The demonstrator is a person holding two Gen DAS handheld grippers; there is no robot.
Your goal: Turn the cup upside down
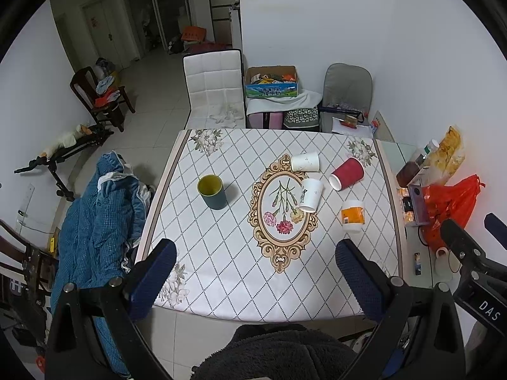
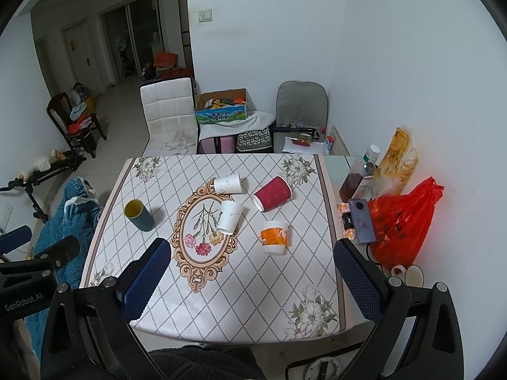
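A dark green cup with a yellow inside [image 1: 211, 191] stands upright on the left of the table; it also shows in the right wrist view [image 2: 138, 214]. Two white paper cups [image 1: 305, 161] [image 1: 310, 195] and a red cup [image 1: 346, 173] lie on their sides. An orange-and-white cup [image 1: 352, 215] stands mouth down. My left gripper [image 1: 256, 280] is open and empty above the table's near edge. My right gripper [image 2: 252, 280] is open and empty, also near the front edge.
The table [image 1: 221, 269] has a diamond-pattern cloth. A red plastic bag [image 2: 402, 221], a phone [image 2: 361, 220], bottles [image 2: 355, 180] and a snack bag crowd the right side. A blue quilt [image 1: 95, 228] lies at the left. Chairs and a box stand behind.
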